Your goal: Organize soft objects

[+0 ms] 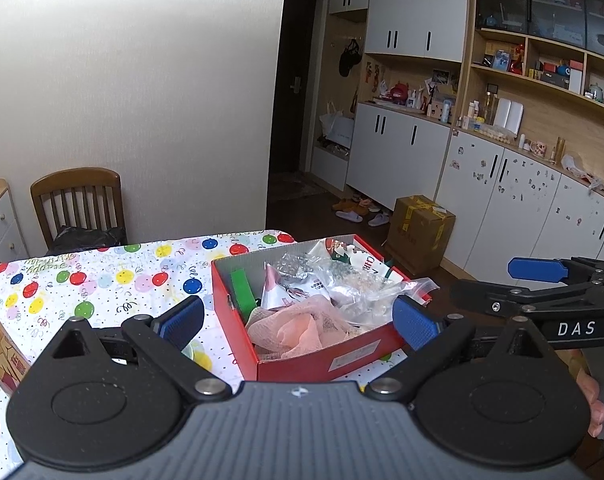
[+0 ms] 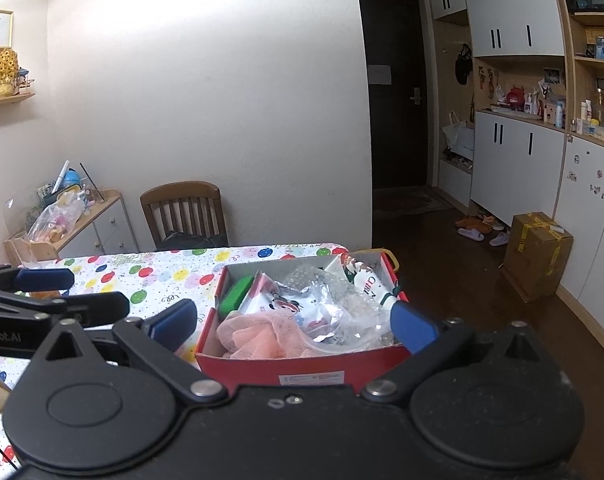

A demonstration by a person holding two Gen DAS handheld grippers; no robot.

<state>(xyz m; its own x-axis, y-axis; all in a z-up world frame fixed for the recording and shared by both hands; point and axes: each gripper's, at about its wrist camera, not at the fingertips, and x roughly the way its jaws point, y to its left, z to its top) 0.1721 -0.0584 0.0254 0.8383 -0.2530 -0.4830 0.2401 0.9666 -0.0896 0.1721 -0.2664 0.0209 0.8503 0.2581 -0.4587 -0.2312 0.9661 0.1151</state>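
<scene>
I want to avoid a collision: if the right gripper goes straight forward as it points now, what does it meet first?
Probably the pink mesh fabric in the red box, between the open right gripper fingers; depth is uncertain.

The box (image 1: 321, 356) is sitting on the worktop (image 1: 114, 280) near its right edge. Inside the box, a mesh cloth (image 1: 298, 326) is lying at the near side, a block (image 1: 242, 290) is leaning at the left wall, and plastic bags (image 1: 353, 284) are filling the middle and the far right. A bottle (image 1: 0, 344) is standing on the worktop at the near left. A chair (image 2: 184, 210) is standing behind the worktop, against the wall. On the floor, to the right and farther away, a carton (image 2: 535, 254) is standing beside the cabinets (image 2: 517, 160).
</scene>
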